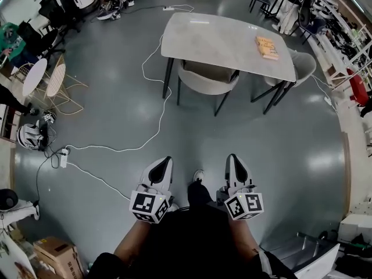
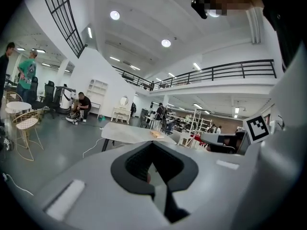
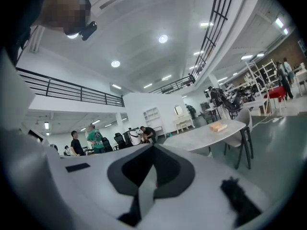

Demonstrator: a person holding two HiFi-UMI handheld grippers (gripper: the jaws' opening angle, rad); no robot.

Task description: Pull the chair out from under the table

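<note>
Both grippers sit well short of the table [image 1: 221, 39], on its near long side, pointing at it. The left gripper [image 1: 167, 161] has its jaws pressed together with nothing between them, and it's the same for the right gripper [image 1: 232, 158]. The chair [image 1: 207, 81] is tucked under the table's near edge, its backrest just below the tabletop rim. A second chair [image 1: 301, 67] stands at the table's right end. An orange book [image 1: 267, 47] lies on the table near that end. A white cable [image 1: 148, 138] snakes across the floor left of the table.
</note>
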